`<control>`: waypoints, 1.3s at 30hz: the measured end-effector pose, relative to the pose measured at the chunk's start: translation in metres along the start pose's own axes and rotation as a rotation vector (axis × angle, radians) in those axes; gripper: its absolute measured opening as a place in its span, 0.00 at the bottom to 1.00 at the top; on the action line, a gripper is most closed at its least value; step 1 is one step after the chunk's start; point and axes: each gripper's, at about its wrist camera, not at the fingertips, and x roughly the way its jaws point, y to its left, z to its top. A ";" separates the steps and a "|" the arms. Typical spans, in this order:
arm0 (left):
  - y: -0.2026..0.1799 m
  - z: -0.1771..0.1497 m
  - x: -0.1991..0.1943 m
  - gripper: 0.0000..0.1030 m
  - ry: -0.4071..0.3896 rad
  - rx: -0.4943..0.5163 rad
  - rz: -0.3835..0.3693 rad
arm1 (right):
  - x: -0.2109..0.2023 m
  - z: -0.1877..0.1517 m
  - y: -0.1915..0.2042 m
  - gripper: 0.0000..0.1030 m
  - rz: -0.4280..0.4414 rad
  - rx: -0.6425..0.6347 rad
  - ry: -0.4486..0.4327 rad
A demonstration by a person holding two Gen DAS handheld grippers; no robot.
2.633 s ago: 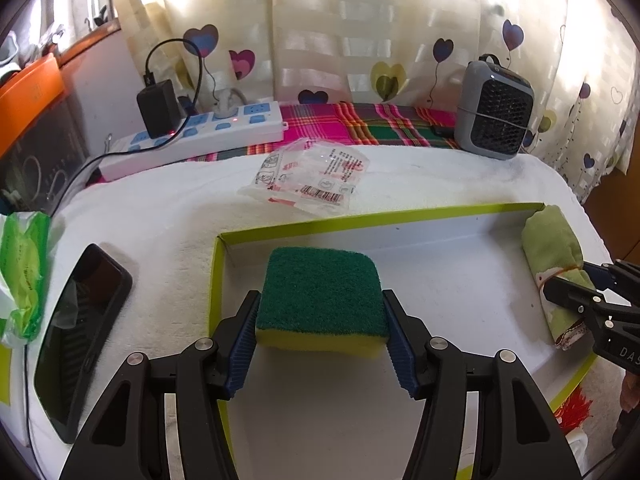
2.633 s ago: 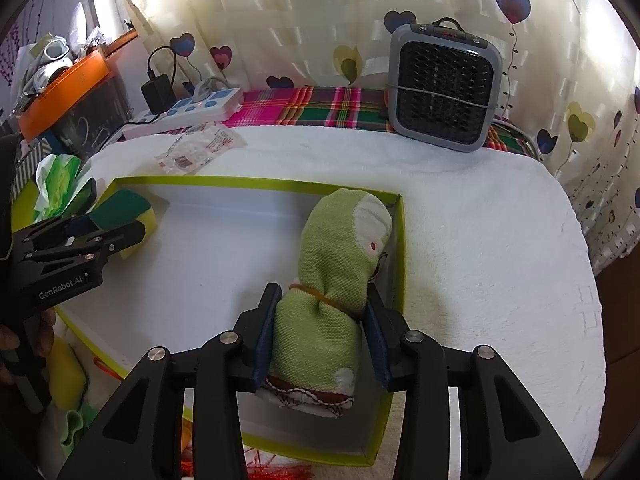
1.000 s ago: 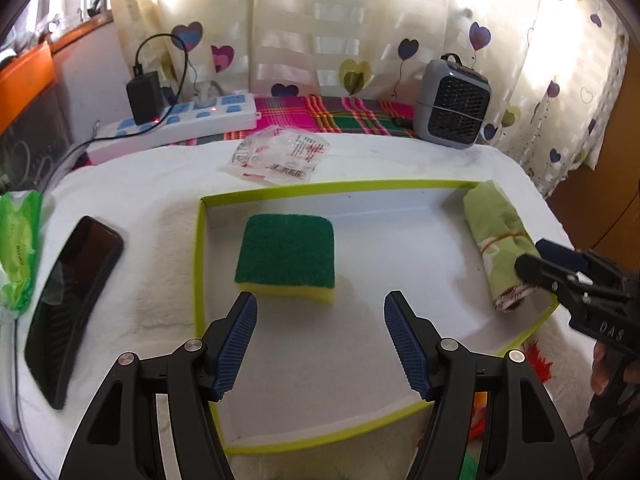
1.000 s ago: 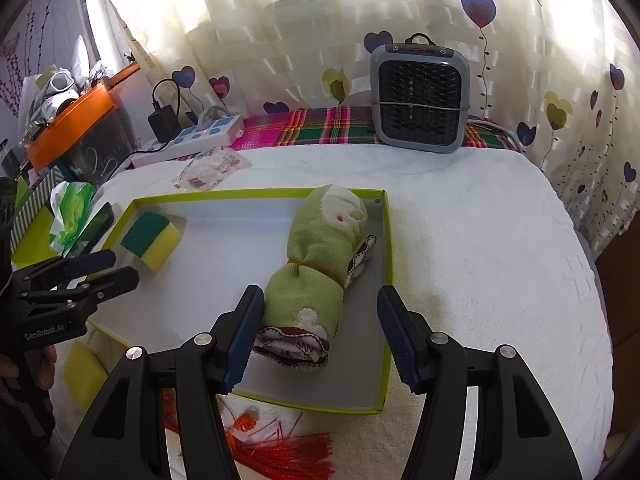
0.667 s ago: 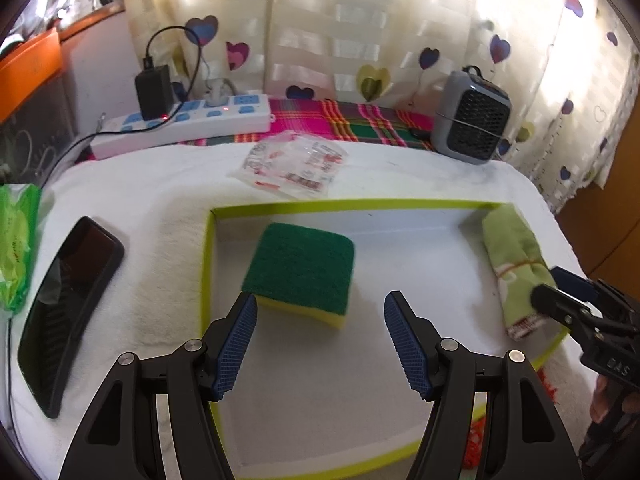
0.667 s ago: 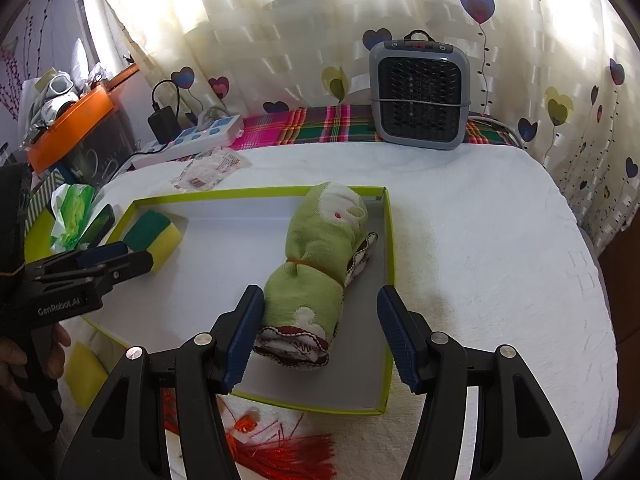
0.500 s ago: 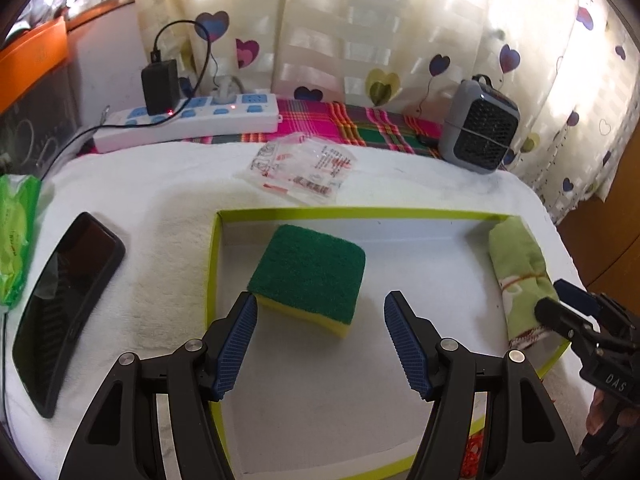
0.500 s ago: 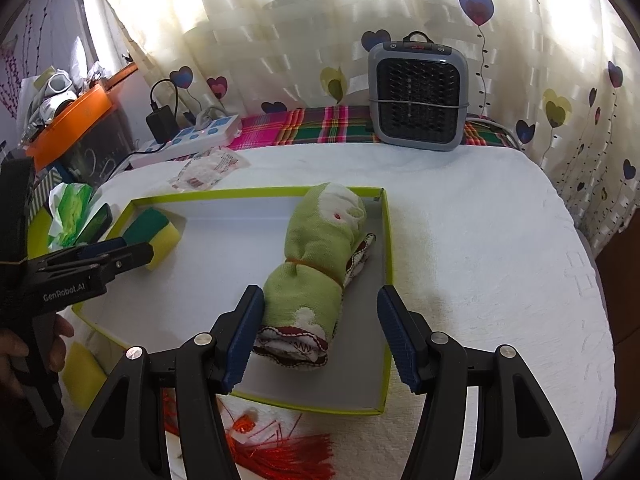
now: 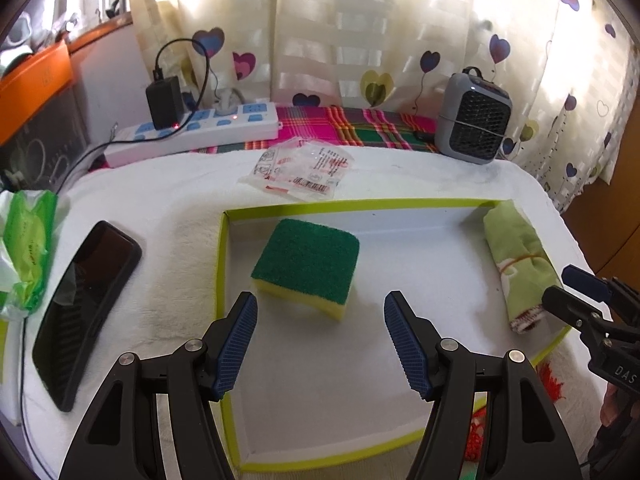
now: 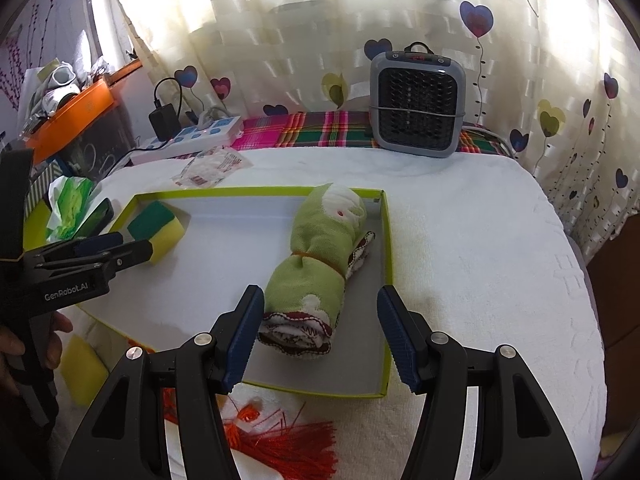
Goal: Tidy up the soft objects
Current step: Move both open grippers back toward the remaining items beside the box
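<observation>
A green-topped yellow sponge (image 9: 306, 266) lies at the left end of a shallow white tray with a lime rim (image 9: 360, 203). My left gripper (image 9: 320, 312) hovers just short of the sponge, open, with nothing between its blue pads. A rolled green cloth (image 10: 320, 268) tied with a band lies along the tray's right side (image 10: 387, 240). My right gripper (image 10: 320, 308) stands open around the near end of the roll, pads apart from it. The sponge (image 10: 158, 226) and the left gripper (image 10: 112, 250) also show at the left of the right wrist view.
A black phone (image 9: 84, 304) and a green tissue pack (image 9: 28, 248) lie left of the tray. A plastic wrapper (image 9: 300, 174), a power strip (image 9: 192, 130) and a small grey heater (image 10: 418, 106) stand behind it. An orange tassel (image 10: 288, 436) and another yellow sponge (image 10: 86, 372) lie near the front edge.
Both grippers let go earlier and drew back from the sponge and the cloth roll. Over the last second the left wrist view shifted slightly; the right gripper stayed put.
</observation>
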 end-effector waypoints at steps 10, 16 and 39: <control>-0.005 -0.016 -0.036 0.64 -0.040 0.019 0.006 | -0.016 -0.013 0.003 0.58 0.007 0.013 -0.020; -0.007 -0.029 -0.054 0.64 -0.052 0.018 0.000 | -0.032 -0.023 0.005 0.58 0.015 0.024 -0.045; 0.004 -0.091 -0.093 0.64 -0.048 -0.026 0.003 | -0.070 -0.073 0.012 0.58 0.090 0.053 -0.076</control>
